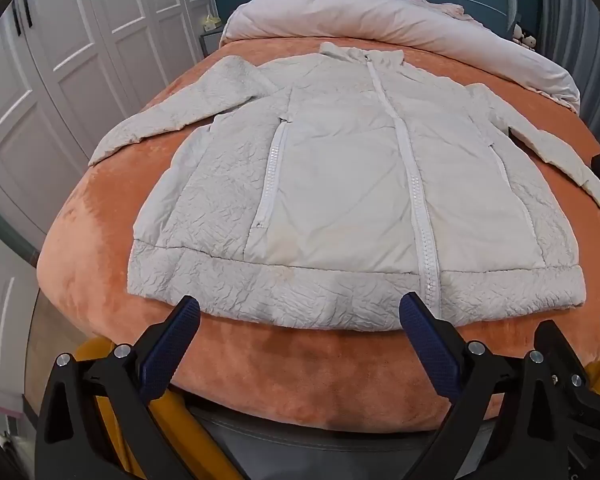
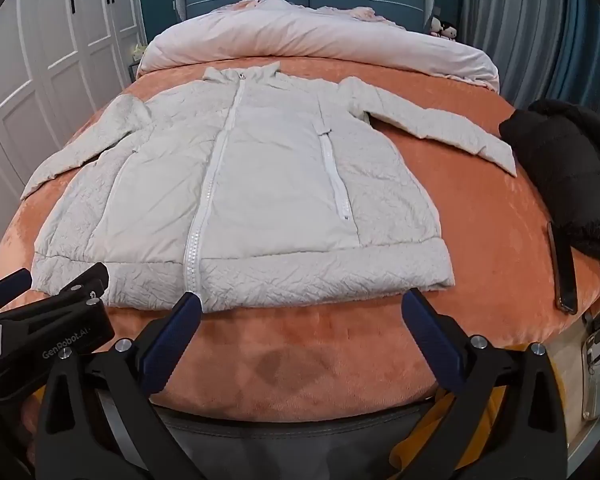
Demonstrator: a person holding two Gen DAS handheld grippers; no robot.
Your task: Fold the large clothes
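Crinkled matt cloth jacket — plush velvety orange blanket beneath

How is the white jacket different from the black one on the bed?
The white jacket is spread out flat with both sleeves stretched to the sides; the black jacket is bunched in a heap. The white jacket lies in the middle of the orange bed cover, while the black one sits at its right edge, beside a phone. The white jacket shows a zipped front; the black one shows no zipper. Both look puffy and rest on the same bed cover.
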